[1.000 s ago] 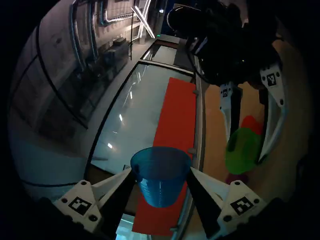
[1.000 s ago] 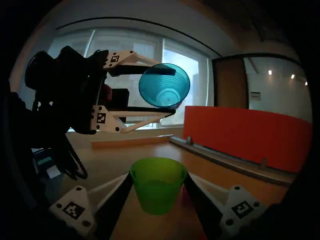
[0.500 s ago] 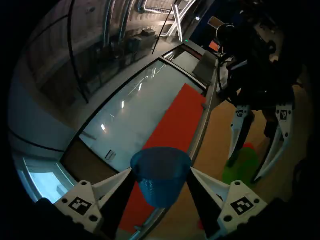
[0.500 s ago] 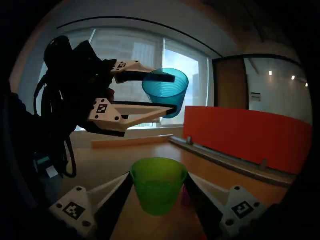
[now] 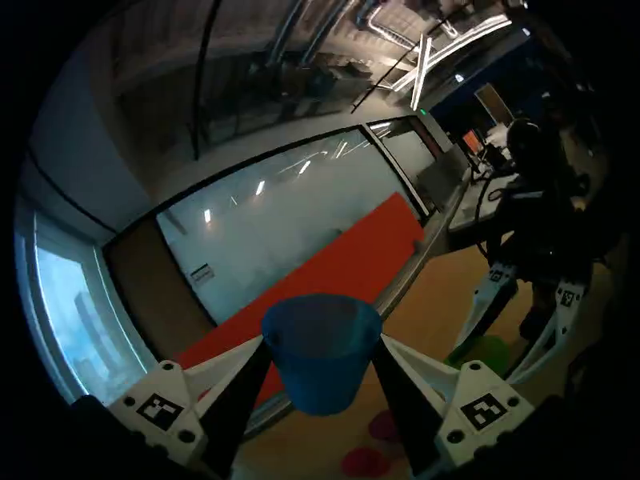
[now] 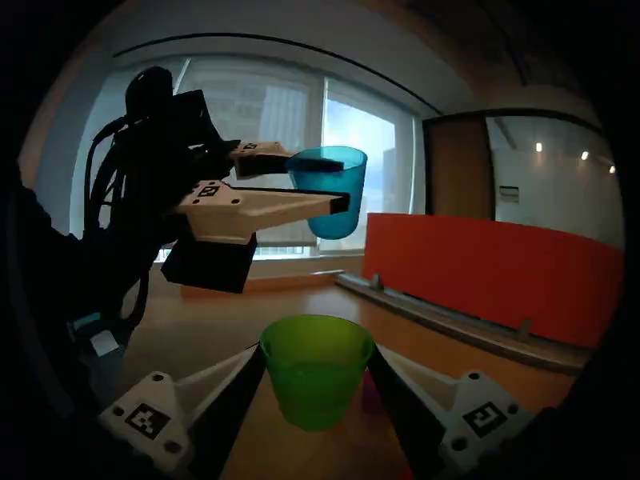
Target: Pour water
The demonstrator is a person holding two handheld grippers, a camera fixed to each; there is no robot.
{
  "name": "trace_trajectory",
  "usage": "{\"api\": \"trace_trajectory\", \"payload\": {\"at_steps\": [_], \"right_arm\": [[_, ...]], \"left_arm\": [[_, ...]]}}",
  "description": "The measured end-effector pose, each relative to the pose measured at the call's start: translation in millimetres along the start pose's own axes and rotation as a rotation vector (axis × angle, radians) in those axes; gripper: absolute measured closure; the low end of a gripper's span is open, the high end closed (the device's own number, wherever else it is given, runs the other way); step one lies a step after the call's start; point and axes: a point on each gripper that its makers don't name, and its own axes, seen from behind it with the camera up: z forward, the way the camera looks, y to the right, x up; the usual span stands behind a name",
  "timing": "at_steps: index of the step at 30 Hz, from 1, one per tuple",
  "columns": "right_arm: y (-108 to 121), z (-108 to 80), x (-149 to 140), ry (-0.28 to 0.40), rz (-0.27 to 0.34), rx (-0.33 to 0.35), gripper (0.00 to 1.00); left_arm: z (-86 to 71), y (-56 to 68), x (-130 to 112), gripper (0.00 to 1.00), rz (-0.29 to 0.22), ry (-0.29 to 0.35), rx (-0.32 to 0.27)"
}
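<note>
My left gripper [image 5: 320, 356] stayed clamped on the blue cup [image 5: 322, 380], which I had swung back from its tipped pose to nearly upright, high above the table [image 6: 200, 328]. My right gripper [image 6: 316, 360] kept both fingers pressed on the green cup [image 6: 317, 384], unmoved, lower down and apart from the blue one.

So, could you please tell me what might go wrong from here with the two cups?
1. The blue cup sits high in the left gripper, above and to one side of the green cup in the right gripper. Pouring from there could miss it or splash onto the table.
2. The left gripper pinches the blue cup by its upper part, so the cup may slip or twist when tipped.
</note>
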Motion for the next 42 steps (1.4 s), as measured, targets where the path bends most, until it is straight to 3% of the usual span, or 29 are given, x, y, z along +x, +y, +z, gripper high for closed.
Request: {"api": "trace_trajectory", "payload": {"at_steps": [12,15,18,31,42], "right_arm": [[2,-2.8,4,0.009,0.003,-0.008,0.09],[2,-3.5,4,0.011,0.005,-0.009,0.09],[2,-3.7,5,0.011,0.005,-0.009,0.09],[3,-5.6,5,0.004,0.005,-0.01,0.08],[7,-15.2,-5,-0.036,0.018,-0.013,0.08]], "left_arm": [[0.1,-12.2,-16,0.16,-0.398,0.0,-0.032],[1.0,-13.5,-16,0.16,-0.474,0.011,-0.046],[0.6,-16.2,-16,0.17,-0.503,0.019,-0.05],[-5.3,-16.0,-25,0.16,-0.481,0.005,-0.053],[-14.4,1.1,-62,0.16,-0.481,-0.063,-0.075]]}}
